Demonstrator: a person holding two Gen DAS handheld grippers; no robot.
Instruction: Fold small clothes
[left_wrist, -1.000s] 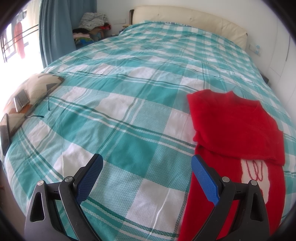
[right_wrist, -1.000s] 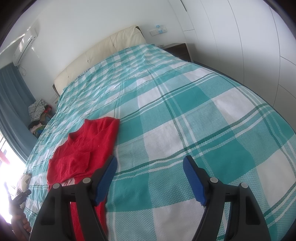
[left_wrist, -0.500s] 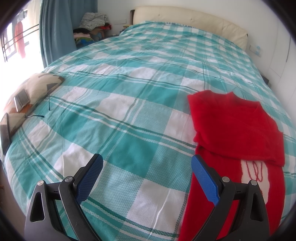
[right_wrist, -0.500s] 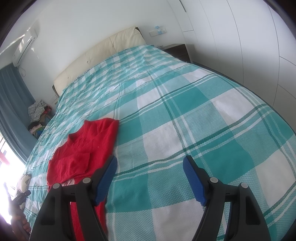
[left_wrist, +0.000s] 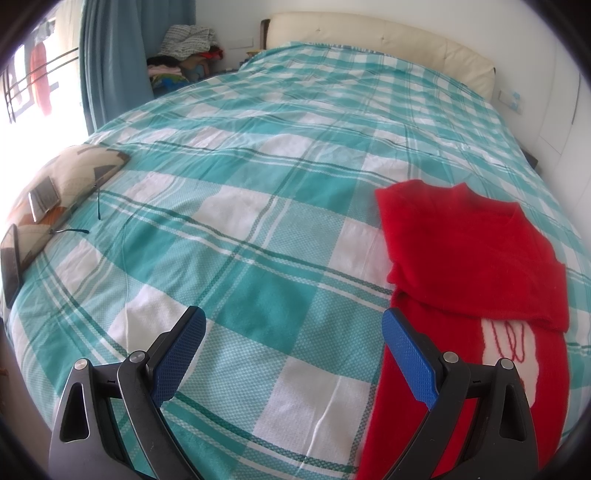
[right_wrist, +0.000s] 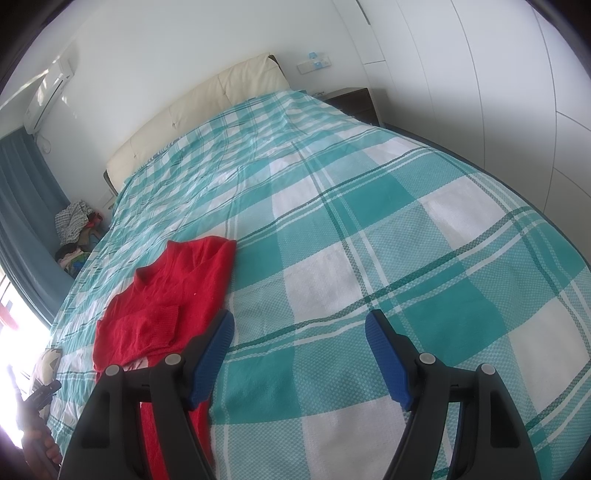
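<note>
A small red knitted sweater (left_wrist: 465, 254) lies flat on the teal-and-white checked bedspread (left_wrist: 258, 221), its sleeves folded over the body and a white patch with red stitching showing low down. It also shows in the right wrist view (right_wrist: 162, 299). My left gripper (left_wrist: 293, 328) is open and empty, hovering above the bedspread with its right finger at the sweater's left edge. My right gripper (right_wrist: 299, 328) is open and empty, with its left finger over the sweater's right edge.
A patterned cushion (left_wrist: 70, 181) with a phone (left_wrist: 44, 197) on it lies at the bed's left edge, beside a tablet (left_wrist: 11, 262). A cream headboard (left_wrist: 380, 40), a pile of clothes (left_wrist: 184, 48), blue curtains (left_wrist: 110, 62) and a dark nightstand (right_wrist: 354, 101) surround the bed.
</note>
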